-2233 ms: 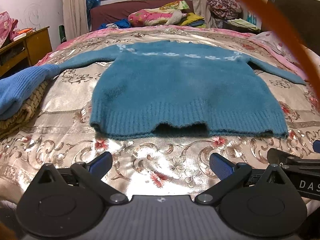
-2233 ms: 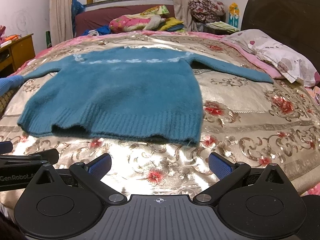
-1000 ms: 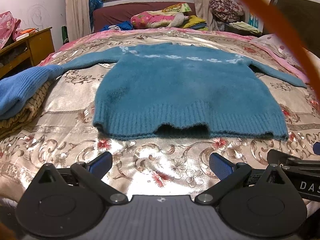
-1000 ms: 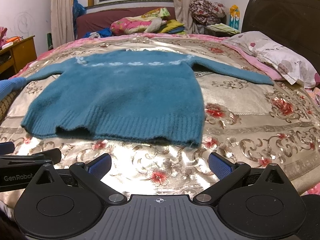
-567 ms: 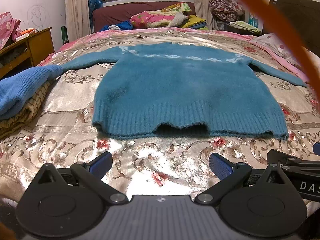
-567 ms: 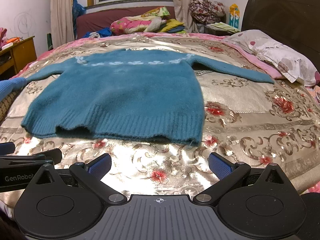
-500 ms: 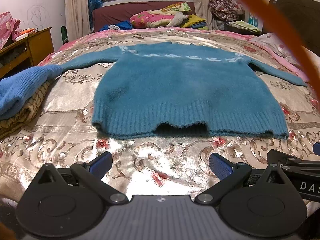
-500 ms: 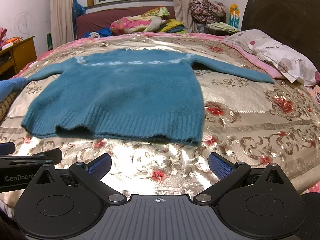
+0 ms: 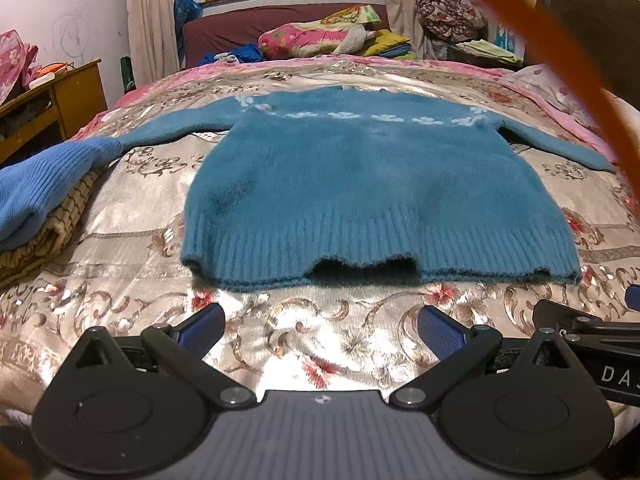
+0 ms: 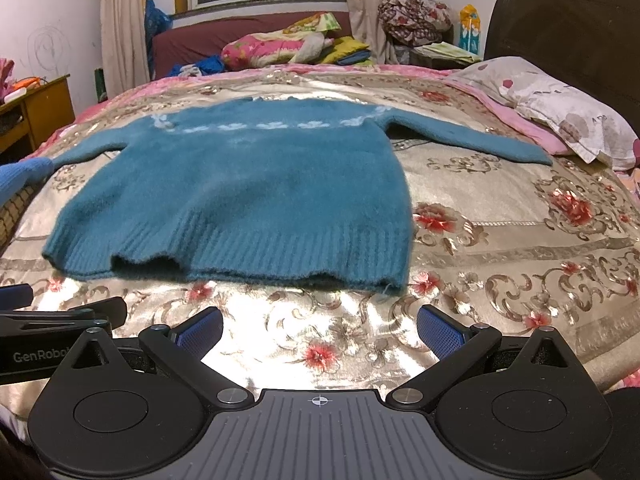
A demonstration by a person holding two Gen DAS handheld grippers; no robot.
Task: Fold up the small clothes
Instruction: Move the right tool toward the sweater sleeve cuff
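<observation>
At the far left a bright blue ribbed knit garment [image 9: 44, 176] is lying on top of a folded tan striped textile [image 9: 52, 224], at the left edge of the bed. To their right, the fuzzy teal knitted sweater with a band of white flowers across the chest [image 9: 368, 184] is lying flat and unfolded on the shiny beige satin bedspread with red flower embroidery [image 9: 132, 248], hem nearest me, collar far, both sleeves spreading outward. Its ribbed hem is rippling and lifting slightly in the middle, showing a dark gap.

I am holding my left gripper [image 9: 320, 326] just short of the hem, its blue textured pads [image 9: 200, 326] spread wide apart, gripping nothing. My right gripper [image 10: 320, 326] is hovering beside it, equally wide open and empty, over bare bedspread near the hem's right corner. Further right, a white pillow with a faded floral print [image 10: 560, 112] is resting against the dark wooden headboard [image 10: 568, 28].
</observation>
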